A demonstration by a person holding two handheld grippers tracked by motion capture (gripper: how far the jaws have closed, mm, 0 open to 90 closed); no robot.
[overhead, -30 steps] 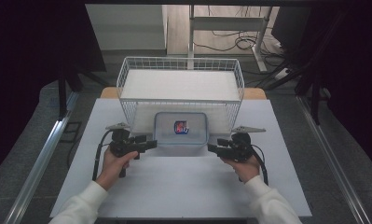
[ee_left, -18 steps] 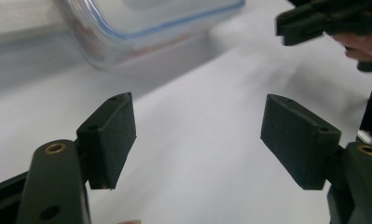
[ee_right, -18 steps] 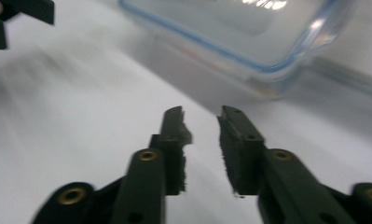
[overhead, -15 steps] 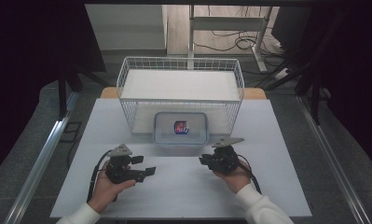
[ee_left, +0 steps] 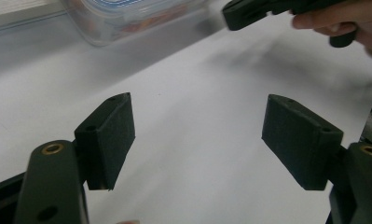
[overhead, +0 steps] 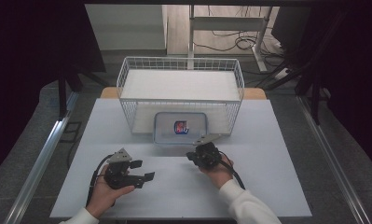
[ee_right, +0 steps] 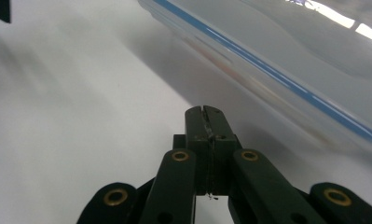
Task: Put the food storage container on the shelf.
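I am watching both tongs hovering over the near half of the bench point(overhead: 277, 186), each held in a hand coming in from the near edge. The left tongs point(overhead: 144, 171) are sitting toward the near left corner, and their jaws are spread wide with nothing between them; in the left gripper view point(ee_left: 197, 140) I am seeing only bare white surface between the two black pads. The right tongs point(overhead: 191, 156) are sitting near the middle of the bench, and their jaws are pressed flat together on nothing, as the right gripper view point(ee_right: 205, 116) is showing plainly.

The clear plastic box point(overhead: 180, 127) with the blue-trimmed lid is resting on the bench just past the right tongs, toward the far edge, not touching them. Its far part is lying under the wire basket point(overhead: 181, 65), which is standing on the far half of the bench. A small red and blue item point(overhead: 180, 126) is showing through the lid. In the right gripper view the box point(ee_right: 286, 70) is lying just beyond the closed tips.
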